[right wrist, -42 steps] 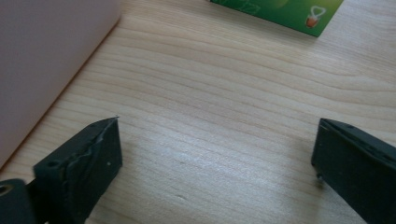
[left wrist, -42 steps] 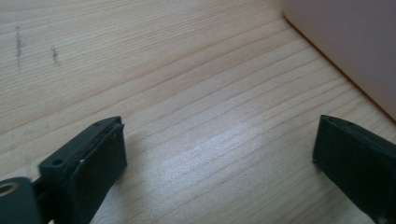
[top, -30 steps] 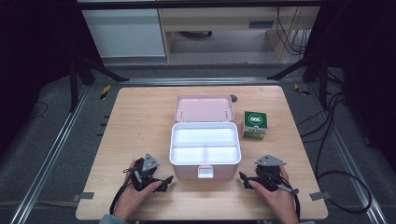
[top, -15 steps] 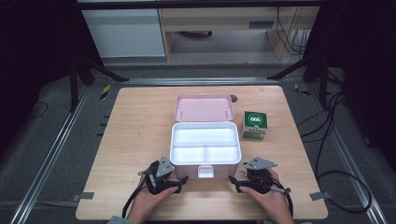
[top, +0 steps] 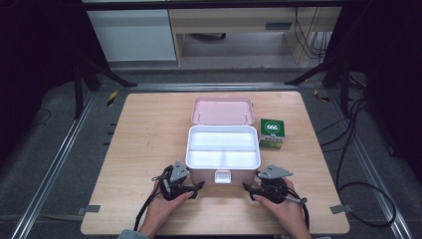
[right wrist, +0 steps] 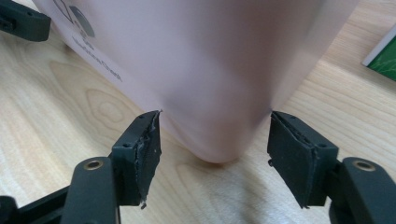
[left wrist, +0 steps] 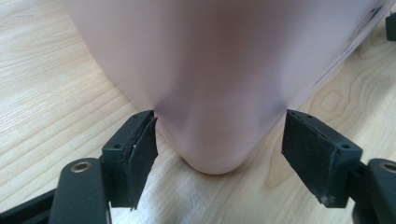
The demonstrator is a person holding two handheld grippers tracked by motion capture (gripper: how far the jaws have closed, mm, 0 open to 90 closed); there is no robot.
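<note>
The counter (top: 149,129) carries a pink box (top: 223,154), open, its lid (top: 222,110) lying flat behind it and its white tray facing up. The box sits mid-counter, toward the person's edge. A small green carton (top: 272,133) rests just right of it. The left claw (top: 198,186) straddles the near-left corner, the right claw (top: 247,186) the near-right corner. Both claws' jaws have just been closing and now stand at the corner walls, the corners between them; whether they press I cannot tell.
</note>
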